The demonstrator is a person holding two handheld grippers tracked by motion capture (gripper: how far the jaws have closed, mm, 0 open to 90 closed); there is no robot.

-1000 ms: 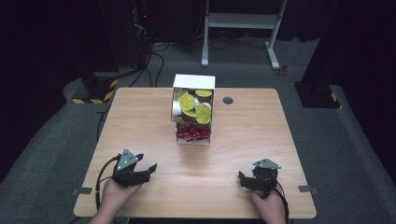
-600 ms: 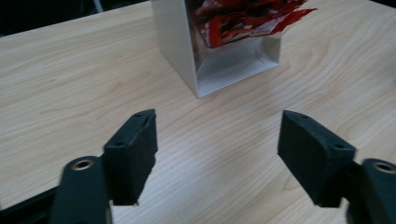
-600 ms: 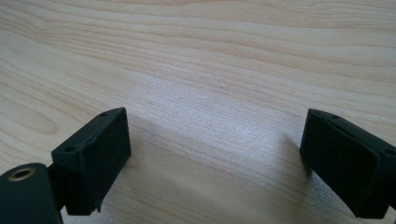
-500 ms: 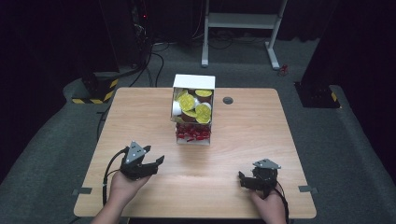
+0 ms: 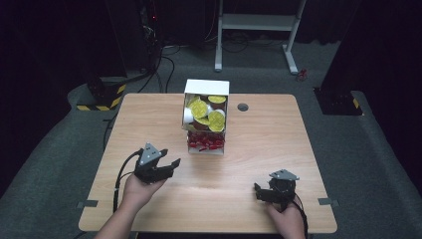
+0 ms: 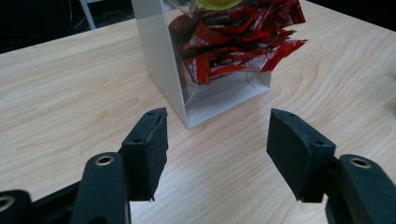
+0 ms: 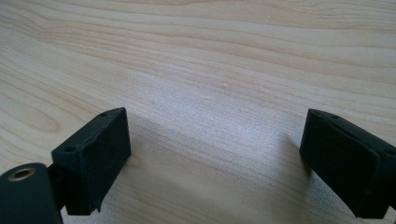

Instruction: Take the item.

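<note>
A white dispenser box (image 5: 206, 87) stands upright at the middle of the wooden table (image 5: 268, 144). Its upper part holds yellow-lidded cups (image 5: 216, 119) and its lower open tray holds red packets (image 5: 205, 143). My left gripper (image 5: 170, 167) is held in a hand to the front left of the box, open and empty, and points toward it. In the left gripper view the left gripper (image 6: 217, 154) has its jaws wide apart, with the box (image 6: 163, 60) and its red packets (image 6: 233, 42) a short way ahead. My right gripper (image 5: 257, 192) rests near the front right edge, open. In the right gripper view the right gripper (image 7: 215, 154) has bare wood between its jaws.
A small round cable hole (image 5: 243, 107) sits in the table behind and right of the box. Beyond the table are a white desk frame (image 5: 256, 30), black stands with yellow-black striped bases (image 5: 102, 94) and cables on the grey floor.
My left gripper has moved forward and to the right, closer to the dispenser box. The right gripper has stayed where it was.
</note>
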